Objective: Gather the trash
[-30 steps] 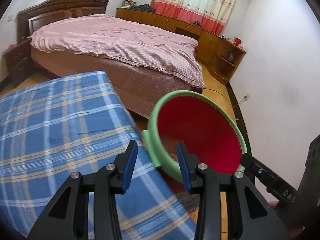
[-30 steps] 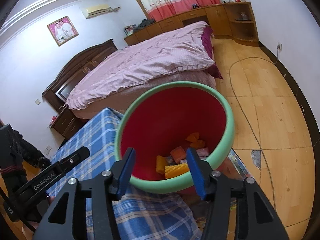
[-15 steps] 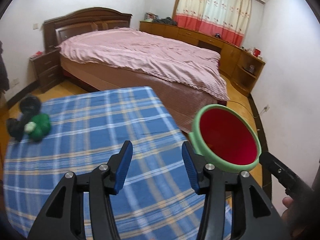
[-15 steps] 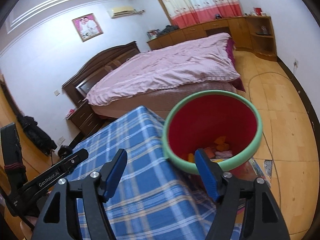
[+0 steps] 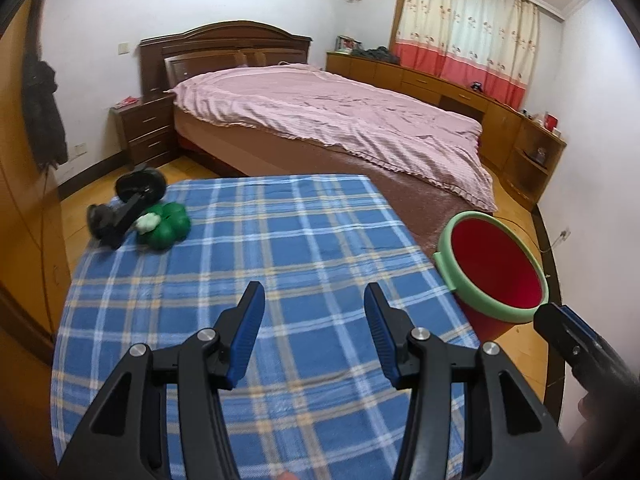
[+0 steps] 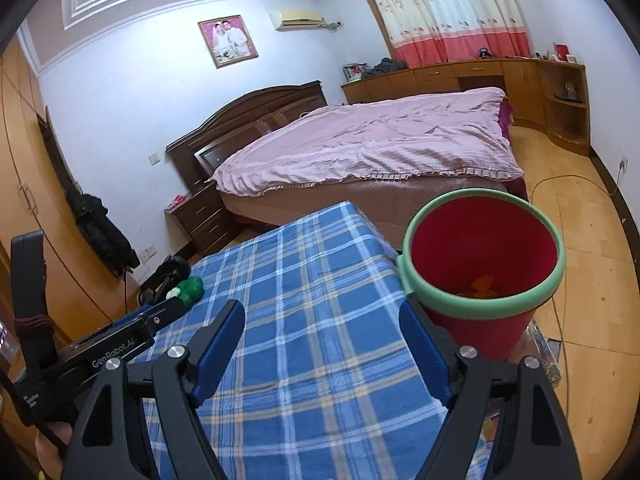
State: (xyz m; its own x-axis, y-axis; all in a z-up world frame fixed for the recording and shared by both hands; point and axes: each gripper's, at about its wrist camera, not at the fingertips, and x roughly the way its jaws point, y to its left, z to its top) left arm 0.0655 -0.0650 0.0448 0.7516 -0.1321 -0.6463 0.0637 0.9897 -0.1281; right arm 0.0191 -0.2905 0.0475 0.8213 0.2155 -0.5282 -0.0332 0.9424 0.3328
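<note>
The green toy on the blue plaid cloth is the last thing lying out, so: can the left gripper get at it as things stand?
Probably yes. The left gripper is open and empty, and only bare plaid cloth lies between it and the green toy. A black object touches the toy's far side.

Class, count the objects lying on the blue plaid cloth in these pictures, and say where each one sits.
2, both at the cloth's far left corner: a green object and a black object, touching each other. Nothing else shows, though the claws hide part of the near edge.

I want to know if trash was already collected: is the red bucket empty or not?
Not empty. The right wrist view looks into the upright bucket, and a few orange pieces lie at its bottom. It is far from full.
</note>
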